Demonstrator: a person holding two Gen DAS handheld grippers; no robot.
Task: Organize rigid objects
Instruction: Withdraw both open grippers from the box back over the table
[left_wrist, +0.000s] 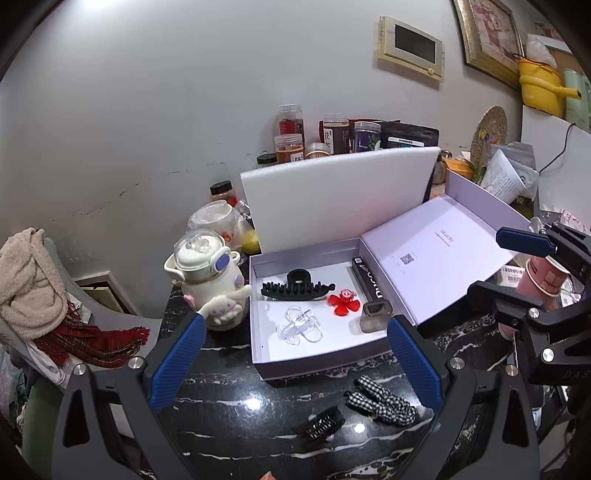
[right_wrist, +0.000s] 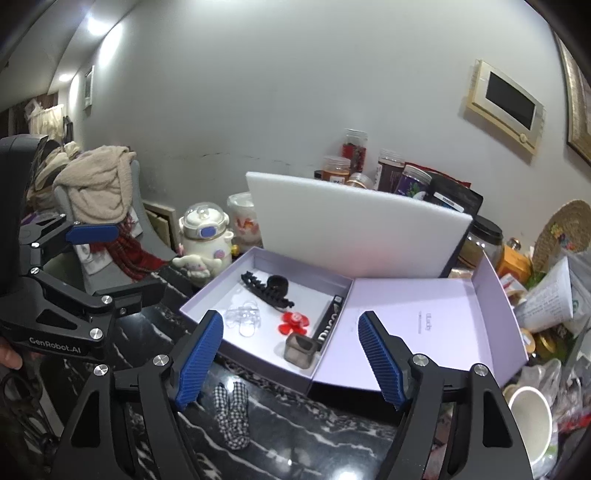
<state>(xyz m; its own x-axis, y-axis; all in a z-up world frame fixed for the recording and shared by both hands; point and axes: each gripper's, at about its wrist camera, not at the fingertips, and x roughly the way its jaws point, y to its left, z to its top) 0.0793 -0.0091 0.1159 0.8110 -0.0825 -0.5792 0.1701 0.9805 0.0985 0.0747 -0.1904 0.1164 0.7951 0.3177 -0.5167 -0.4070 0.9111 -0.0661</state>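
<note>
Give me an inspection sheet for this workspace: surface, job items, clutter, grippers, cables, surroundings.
Surface: black marble-pattern table, glossy with light glare.
Job's things: open white box holds a black claw clip, clear clip, red flower clip and grey square clip; checkered bow and small black clip lie on the table outside it.
Clutter: cream teapot, jars behind the box's foam lid, paper cup.
Grippers: left gripper open, empty; right gripper open, empty.
Cables: black cord on the right wall.
Surroundings: chair with beige fleece, framed wall panel.
</note>
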